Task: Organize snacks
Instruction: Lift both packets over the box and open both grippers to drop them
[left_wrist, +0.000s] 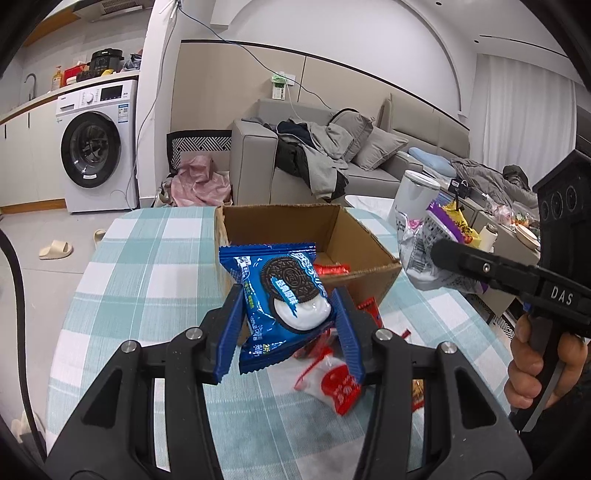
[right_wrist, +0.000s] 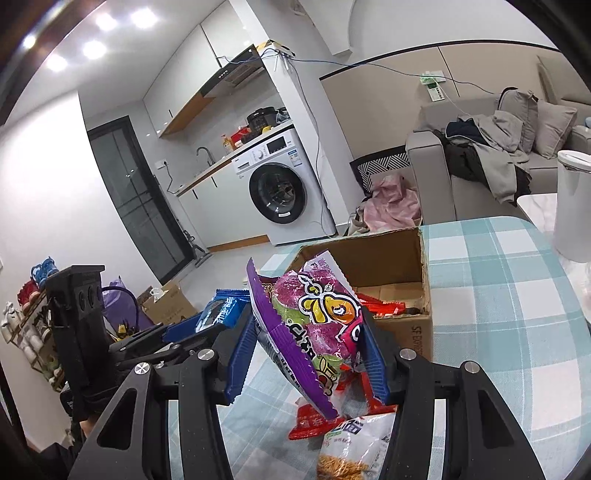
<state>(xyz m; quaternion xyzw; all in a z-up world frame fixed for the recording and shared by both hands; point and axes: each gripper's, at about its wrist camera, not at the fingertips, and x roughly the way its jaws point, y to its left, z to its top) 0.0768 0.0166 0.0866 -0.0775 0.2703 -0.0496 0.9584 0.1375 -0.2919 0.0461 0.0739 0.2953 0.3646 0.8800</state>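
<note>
My left gripper (left_wrist: 286, 312) is shut on a blue Oreo packet (left_wrist: 280, 291) and holds it above the table, just in front of the open cardboard box (left_wrist: 369, 240). My right gripper (right_wrist: 306, 332) is shut on a purple snack bag (right_wrist: 314, 325), held near the box (right_wrist: 417, 332). Red packets (left_wrist: 332, 268) lie inside the box. The right gripper (left_wrist: 443, 254) with its bag (left_wrist: 428, 240) also shows at the right of the left wrist view. The left gripper with the Oreo packet (right_wrist: 225, 310) shows at the left of the right wrist view.
Loose red-and-white packets (left_wrist: 336, 384) and a noodle snack bag (right_wrist: 354, 450) lie on the checked tablecloth (left_wrist: 147, 266) under the grippers. A white canister (right_wrist: 572, 206) stands at the table's far right edge. A sofa (left_wrist: 332, 162) and washing machine (left_wrist: 96, 147) are beyond.
</note>
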